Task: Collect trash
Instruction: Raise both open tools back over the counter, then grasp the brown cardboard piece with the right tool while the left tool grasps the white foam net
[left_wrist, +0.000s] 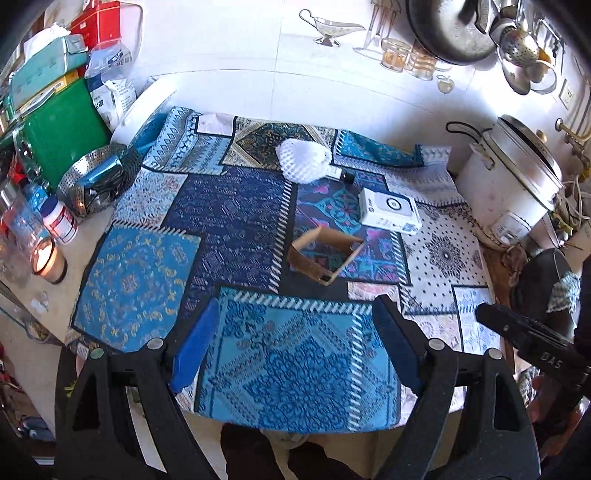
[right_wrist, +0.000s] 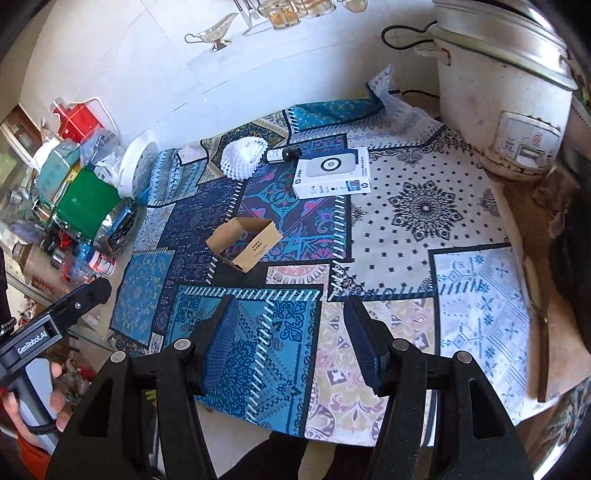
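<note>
On the patterned blue tablecloth (left_wrist: 140, 280) lies a brown cardboard sleeve (left_wrist: 325, 256) (right_wrist: 245, 243), open at both ends. Behind it stands a white foam fruit net (left_wrist: 303, 160) (right_wrist: 243, 157), a small dark bottle (right_wrist: 282, 155) and a white printed box (left_wrist: 389, 210) (right_wrist: 332, 171). My left gripper (left_wrist: 295, 345) is open over the cloth's near edge, nothing between its blue pads. My right gripper (right_wrist: 291, 339) also hangs open and empty above the near edge, short of the sleeve. Each gripper shows in the other's view: the right one (left_wrist: 532, 343), the left one (right_wrist: 55, 317) held by a hand.
A white rice cooker (left_wrist: 513, 184) (right_wrist: 506, 96) stands at the right. At the left crowd a green box (left_wrist: 62, 136), a steel steamer basket (left_wrist: 98, 179), jars, a lit candle (left_wrist: 48, 258) and a tissue box (left_wrist: 44, 68). Pots and ladles hang on the tiled wall (left_wrist: 236, 55).
</note>
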